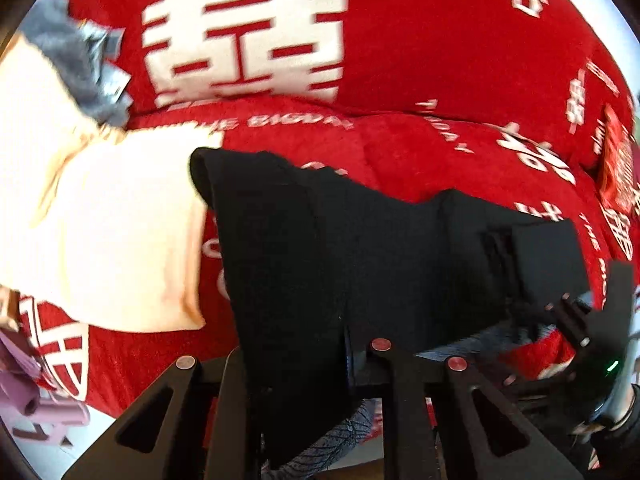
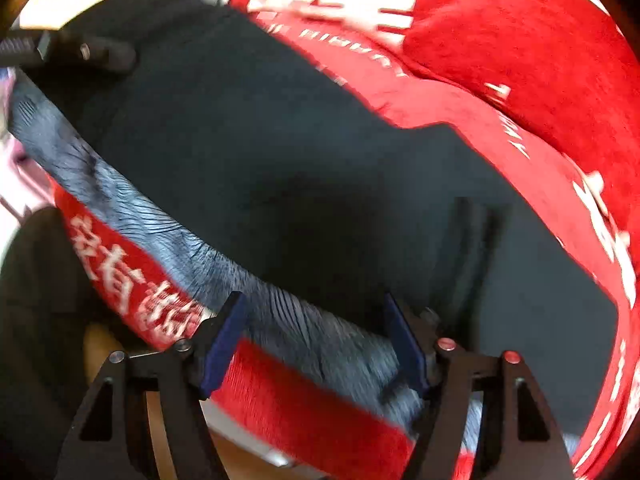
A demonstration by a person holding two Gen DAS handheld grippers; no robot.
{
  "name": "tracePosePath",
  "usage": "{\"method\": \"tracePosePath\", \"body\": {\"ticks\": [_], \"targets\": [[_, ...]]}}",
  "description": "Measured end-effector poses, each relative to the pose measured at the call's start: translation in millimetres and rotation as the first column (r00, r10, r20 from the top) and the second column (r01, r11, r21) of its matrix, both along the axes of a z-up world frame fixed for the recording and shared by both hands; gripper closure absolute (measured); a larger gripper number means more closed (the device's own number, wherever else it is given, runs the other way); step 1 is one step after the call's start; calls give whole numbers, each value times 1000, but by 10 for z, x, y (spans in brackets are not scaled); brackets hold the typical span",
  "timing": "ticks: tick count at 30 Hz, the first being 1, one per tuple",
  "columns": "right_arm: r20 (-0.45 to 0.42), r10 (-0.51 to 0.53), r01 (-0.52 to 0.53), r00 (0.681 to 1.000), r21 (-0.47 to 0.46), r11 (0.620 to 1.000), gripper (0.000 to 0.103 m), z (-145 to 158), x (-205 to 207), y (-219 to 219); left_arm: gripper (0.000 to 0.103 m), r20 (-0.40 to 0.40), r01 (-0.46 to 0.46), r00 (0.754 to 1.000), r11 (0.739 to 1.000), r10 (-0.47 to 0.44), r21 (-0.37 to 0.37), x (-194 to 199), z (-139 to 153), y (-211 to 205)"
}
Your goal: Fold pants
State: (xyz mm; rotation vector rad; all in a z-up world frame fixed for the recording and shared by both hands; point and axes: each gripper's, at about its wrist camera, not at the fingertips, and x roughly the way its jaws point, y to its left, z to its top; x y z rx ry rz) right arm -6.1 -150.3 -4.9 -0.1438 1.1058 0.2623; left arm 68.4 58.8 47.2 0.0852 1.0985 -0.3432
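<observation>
Pants [image 2: 304, 152]: black, long axis crosswise ahead of both grippers. Left gripper [image 1: 304, 360]: clamped on near edge. Right gripper [image 2: 316, 340]: jaws wide, just short of the cloth.

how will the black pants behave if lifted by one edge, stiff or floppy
Probably floppy: the black pants drape over the left gripper, hanging past its fingers. Likely light, since they sag in soft folds on the red blanket. The right gripper stands open.
</observation>
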Motion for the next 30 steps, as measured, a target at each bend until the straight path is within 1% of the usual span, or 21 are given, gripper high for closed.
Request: {"method": "tracePosePath", "body": {"ticks": [1,3,5,6,8,9,10,11,12,13,15,16,17,18,19,21,23,25,27,28,30], "targets": [[20,-33,33,999,18,999,30,81,-46,-147,86,11,18,1000,1000,-18,-3,-31,67,-66],[51,-131,127,990,76,989,30,243,-135,-567,86,41,58,997,998,-58,3,-121,234,-286],[57,-205,199,977,100,975,29,304,-169,-913,86,59,96,994,995,-96,4,-185,386,-542],[54,-260,256,964,69,964,28,286,-194,-1132,86,63,114,992,993,-114,-1,-209,451,-668],[56,-342,344,938,-32,938,28,203,-182,-1375,86,66,147,987,989,-146,-11,-228,557,-932],[54,-391,394,919,-93,914,28,115,-143,-1497,86,67,162,985,987,-160,-12,-245,580,-1022],[38,-432,433,901,-114,894,28,3,-123,-1641,86,65,180,982,984,-179,-10,-259,618,-1179],[3,-451,449,893,-105,887,29,-98,-100,-1741,86,61,202,978,979,-201,-1,-268,632,-1352],[2,-456,455,890,-58,888,28,-148,-88,-1830,86,57,215,975,976,-216,8,-264,626,-1479],[19,-452,452,892,-45,891,27,-128,-90,-1848,86,51,231,971,973,-232,19,-274,623,-1612],[10,-438,437,899,-48,898,26,-88,-60,-1870,86,36,263,964,964,-264,42,-301,634,-1914],[31,-445,446,895,-23,895,26,-15,-77,-1916,86,25,280,959,959,-281,55,-319,637,-2066],[51,-459,460,887,-1,888,26,43,-134,-1955,86,14,298,954,953,-299,60,-346,646,-2175],[66,-485,485,872,26,874,26,111,-164,-2063,86,4,323,946,944,-324,60,-388,642,-2279],[69,-501,500,863,36,865,26,140,-152,-2133,86,-3,347,938,936,-348,59,-417,652,-2414],[65,-538,537,841,31,843,26,167,-245,-2308,86,-14,380,925,922,-380,79,-476,664,-2735],[56,-552,552,832,14,834,26,128,-360,-2408,86,-29,406,914,910,-405,89,-491,648,-3029],[48,-553,553,832,29,833,26,56,-480,-2535,86,-61,420,907,905,-416,74,-474,588,-3260],[40,-560,558,827,63,828,26,10,-629,-2669,86,-103,427,902,901,-419,78,-429,446,-3498],[34,-564,561,825,72,825,26,-9,-674,-2709,86,-116,431,900,898,-420,93,-419,353,-3601],[27,-564,561,825,80,824,26,-43,-777,-2780,84,-165,418,903,898,-396,136,-347,58,-3813]]}}
